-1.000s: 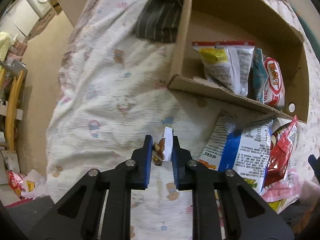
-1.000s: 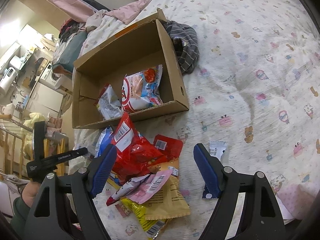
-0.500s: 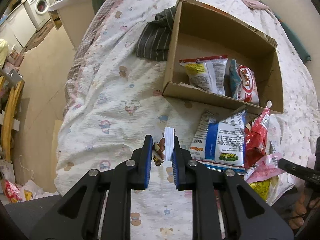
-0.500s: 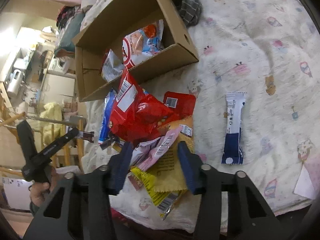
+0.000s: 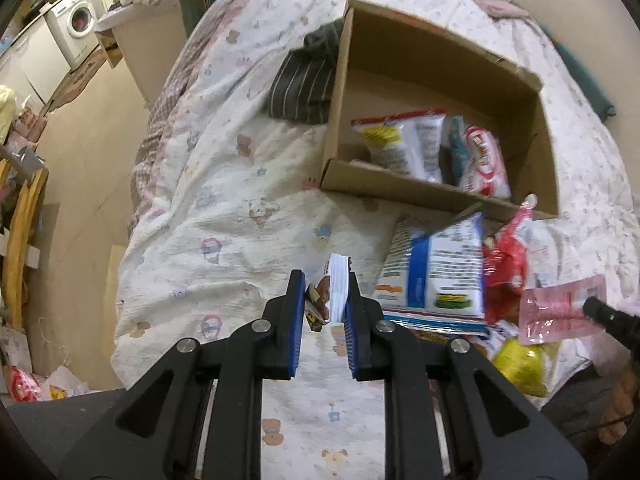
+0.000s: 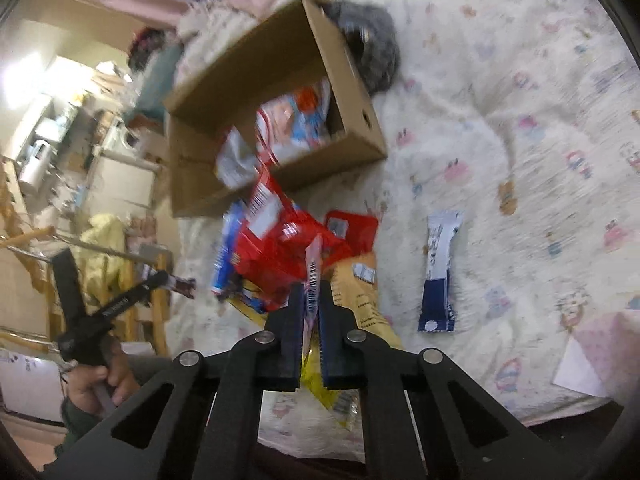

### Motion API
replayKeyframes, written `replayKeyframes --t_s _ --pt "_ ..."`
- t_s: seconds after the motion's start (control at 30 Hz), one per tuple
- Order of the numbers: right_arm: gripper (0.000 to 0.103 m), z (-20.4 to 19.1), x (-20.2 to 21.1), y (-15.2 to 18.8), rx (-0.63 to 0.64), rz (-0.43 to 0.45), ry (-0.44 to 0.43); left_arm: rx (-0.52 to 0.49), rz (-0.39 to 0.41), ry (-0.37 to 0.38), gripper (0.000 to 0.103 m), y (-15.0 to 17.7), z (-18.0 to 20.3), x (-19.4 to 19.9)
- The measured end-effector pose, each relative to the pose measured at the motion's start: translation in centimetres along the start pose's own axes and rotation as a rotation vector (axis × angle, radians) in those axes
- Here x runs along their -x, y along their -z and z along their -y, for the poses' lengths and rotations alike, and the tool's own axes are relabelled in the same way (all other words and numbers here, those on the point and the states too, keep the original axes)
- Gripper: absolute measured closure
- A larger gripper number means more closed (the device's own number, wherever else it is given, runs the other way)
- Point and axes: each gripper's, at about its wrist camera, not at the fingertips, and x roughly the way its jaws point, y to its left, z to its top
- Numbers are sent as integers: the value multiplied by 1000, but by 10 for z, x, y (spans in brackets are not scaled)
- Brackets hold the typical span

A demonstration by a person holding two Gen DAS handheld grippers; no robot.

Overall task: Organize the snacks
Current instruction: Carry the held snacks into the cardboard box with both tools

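Right tongs (image 6: 310, 296) newly pinching pink packet (image 6: 313, 264); left tongs (image 5: 323, 294) pinching small wrapper (image 5: 334, 292), above patterned quilt (image 5: 224, 240).

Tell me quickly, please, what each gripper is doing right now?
Left gripper: closed on a small white-and-brown snack packet.
Right gripper: closed on the edge of a pink snack packet.

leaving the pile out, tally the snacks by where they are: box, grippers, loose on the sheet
in cardboard box: 2 (white-yellow pack, red-white pack)
held: 2 (brown-white bar in left gripper, pink pack in right gripper)
alone on bedsheet: 1 (blue-white bar)
total: 5
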Motion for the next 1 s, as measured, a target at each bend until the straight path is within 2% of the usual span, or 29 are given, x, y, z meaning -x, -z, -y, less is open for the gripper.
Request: replayKeyframes --t_s 0.17,0.4,0.6,0.8,1.0 --pt "97 -10 25 -12 16 80 -60 -1 63 24 88 -7 8 30" --pt "97 -36 33 -43 56 154 -70 -42 153 12 88 -37 21 59" --pt "97 -55 34 -78 81 230 -52 -58 180 11 88 -67 30 60" --pt "97 -65 6 -108 113 215 -16 -96 193 8 88 -93 46 48" --pt "97 -58 -28 -115 113 174 -9 -162 224 -51 88 -103 58 24"
